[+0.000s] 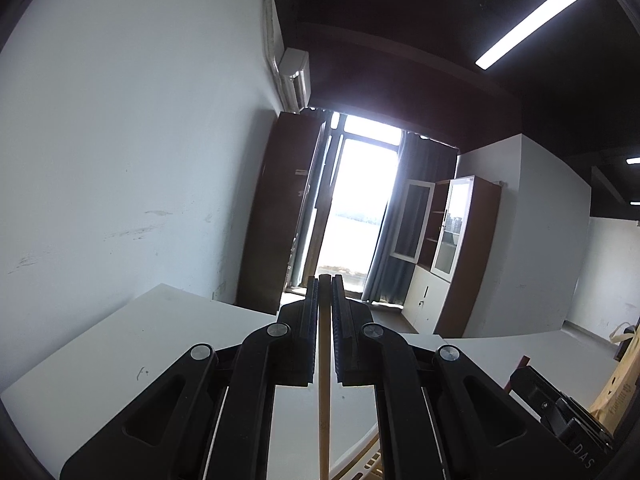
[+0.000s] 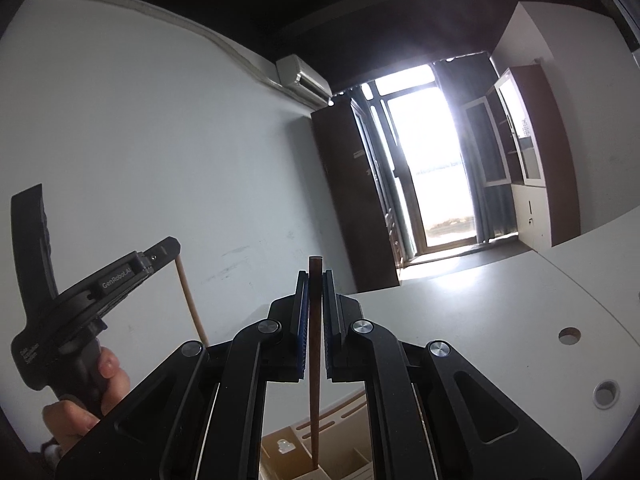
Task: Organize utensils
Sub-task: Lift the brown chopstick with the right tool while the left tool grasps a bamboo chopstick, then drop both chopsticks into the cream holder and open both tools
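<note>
White desktop (image 2: 460, 320) fills the foreground, a bright balcony door behind it, and both claws are busy: the right gripper (image 2: 316, 280) is pinched tight on a dark wooden chopstick (image 2: 315, 360), held upright so its lower tip drops toward a compartment of the beige utensil holder (image 2: 344, 462) below. Out to its left, the left gripper (image 1: 325, 292) is clamped on a pale chopstick (image 1: 324, 400), also hanging vertically, likely waiting its turn to be slotted.
</note>
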Demonstrator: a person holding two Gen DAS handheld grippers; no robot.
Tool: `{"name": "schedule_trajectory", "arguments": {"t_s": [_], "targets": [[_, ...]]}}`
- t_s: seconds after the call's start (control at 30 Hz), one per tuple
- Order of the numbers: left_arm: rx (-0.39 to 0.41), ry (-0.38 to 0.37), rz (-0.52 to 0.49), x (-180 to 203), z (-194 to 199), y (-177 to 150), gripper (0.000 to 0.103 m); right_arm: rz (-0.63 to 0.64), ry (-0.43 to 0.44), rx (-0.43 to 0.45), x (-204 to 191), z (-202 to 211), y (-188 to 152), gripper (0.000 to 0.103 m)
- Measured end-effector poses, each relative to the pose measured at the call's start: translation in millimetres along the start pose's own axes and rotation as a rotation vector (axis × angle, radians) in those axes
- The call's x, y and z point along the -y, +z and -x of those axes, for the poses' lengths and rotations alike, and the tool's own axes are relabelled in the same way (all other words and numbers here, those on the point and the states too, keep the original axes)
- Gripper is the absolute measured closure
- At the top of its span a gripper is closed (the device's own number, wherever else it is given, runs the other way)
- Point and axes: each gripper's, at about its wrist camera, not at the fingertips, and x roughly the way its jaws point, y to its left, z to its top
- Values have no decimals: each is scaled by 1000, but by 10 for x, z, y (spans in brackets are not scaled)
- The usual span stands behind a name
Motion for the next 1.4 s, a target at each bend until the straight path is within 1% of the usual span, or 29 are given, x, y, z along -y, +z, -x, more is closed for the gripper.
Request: {"name": "schedule_trajectory", "arguments": {"t_s": [0.07,0.27,0.4,0.47,0.57,0.7,0.77,0.87,0.97,1.03,1.17,1.2,1.23,1.3,1.37,1.4], "targets": [[-9,-13,-8,6,-57,-85,97,-1,-7,-20,25,16,-68,96],[-73,-77,-32,-95,-163,-387,97,11,-20,-107,126,59,-343,95],[-127,-120,-17,-186,-176,-571,97,-10,-4,-163,170,5,-505,95],[-135,-131,-32,-201,-155,-653,97,-6,-3,-173,158,-28,-565,95],[-151,-134,-58,-220,-132,-758,97,3,8,-198,119,-103,-669,95],[-201,-135,-41,-323,-172,-893,97,18,26,-229,76,-195,-801,95],[-218,-129,-26,-391,-189,-959,97,45,12,-211,49,-188,-824,95],[-235,-122,-14,-479,-192,-1044,97,63,18,-195,35,-128,-861,95],[-248,-114,9,-562,-186,-1136,97,54,44,-241,50,-173,-918,98],[-260,-115,19,-593,-186,-1193,96,47,46,-263,45,-217,-991,98],[-247,-93,-13,-579,-85,-1293,96,31,66,-300,81,-275,-1065,98],[-249,-90,-15,-589,-63,-1312,89,23,71,-305,88,-276,-1064,98],[-252,-90,-11,-610,-38,-1326,71,17,78,-309,94,-277,-1063,98],[-243,-95,11,-683,52,-1362,48,7,91,-316,101,-268,-1055,98],[-245,-110,34,-778,154,-1396,44,0,94,-314,111,-252,-1044,98],[-257,-112,43,-832,194,-1416,38,1,95,-317,118,-254,-1038,98]]}}
